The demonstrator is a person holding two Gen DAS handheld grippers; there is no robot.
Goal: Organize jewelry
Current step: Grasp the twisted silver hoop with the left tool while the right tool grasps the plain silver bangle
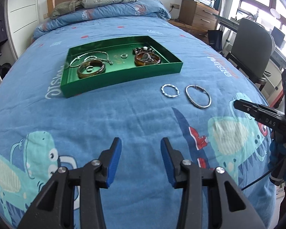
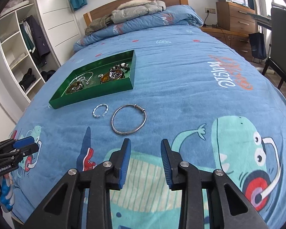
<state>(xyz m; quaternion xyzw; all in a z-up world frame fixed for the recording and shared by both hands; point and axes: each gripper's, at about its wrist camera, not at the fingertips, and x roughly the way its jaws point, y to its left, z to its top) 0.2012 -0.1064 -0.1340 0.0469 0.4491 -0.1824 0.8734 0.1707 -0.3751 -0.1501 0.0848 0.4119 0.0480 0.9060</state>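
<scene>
Left wrist: left tongs (image 1: 141, 143) apart, empty, above blue bedspread (image 1: 124, 114); twisted bracelet (image 1: 170, 90) and smooth bangle (image 1: 198, 96) just beside green tray (image 1: 124, 76).

Right wrist: right tongs (image 2: 145, 145) apart, empty, near smooth bangle (image 2: 129, 121).

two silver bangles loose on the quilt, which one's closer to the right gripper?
The larger smooth bangle, lying just ahead of the right gripper. The smaller twisted bangle lies farther off, nearer the green tray.
</scene>
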